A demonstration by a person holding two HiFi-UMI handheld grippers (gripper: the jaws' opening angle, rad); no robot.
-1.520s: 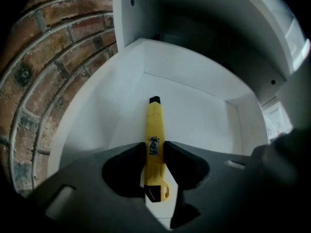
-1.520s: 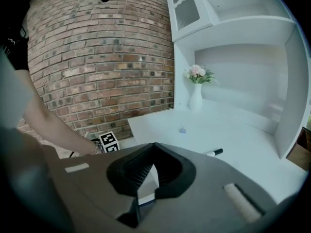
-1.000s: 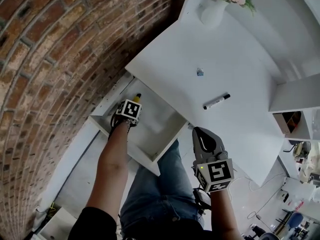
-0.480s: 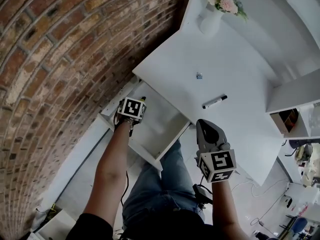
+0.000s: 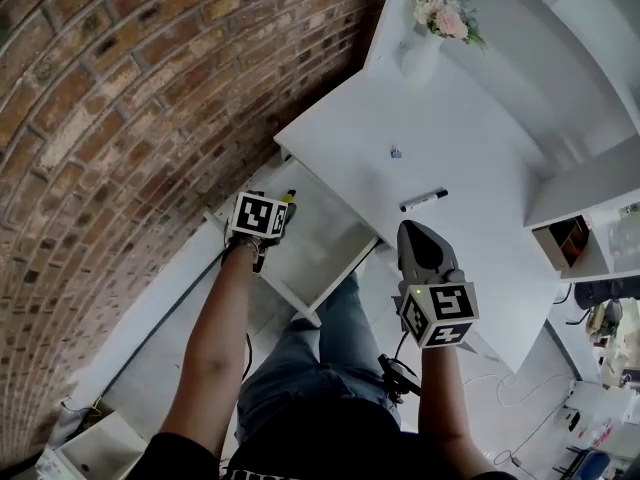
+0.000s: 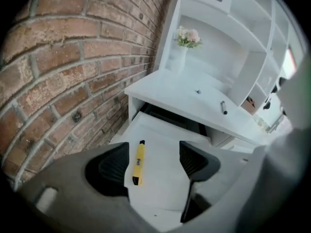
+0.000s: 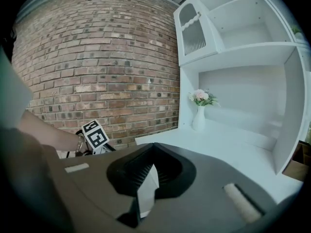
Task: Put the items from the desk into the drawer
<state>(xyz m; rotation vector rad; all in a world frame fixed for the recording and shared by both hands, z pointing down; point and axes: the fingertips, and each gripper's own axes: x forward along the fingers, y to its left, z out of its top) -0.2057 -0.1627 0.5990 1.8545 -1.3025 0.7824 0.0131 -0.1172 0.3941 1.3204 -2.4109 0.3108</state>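
The white drawer under the desk is pulled out. A yellow marker lies flat on the drawer floor; the head view shows that yellow marker just past my left gripper. In its own view my left gripper stands open above the drawer, the marker loose between the jaws. A black marker and a small blue clip lie on the desk. My right gripper hovers near the desk's front edge, and its own view shows this gripper shut and empty.
A white vase with pink flowers stands at the desk's back corner. A brick wall runs close along the left of the drawer. White shelves rise on the right. The person's legs are below the drawer.
My left gripper has drawn back a little from the yellow marker, which stays in the drawer. My right gripper has moved closer to the desk edge, toward the black marker.
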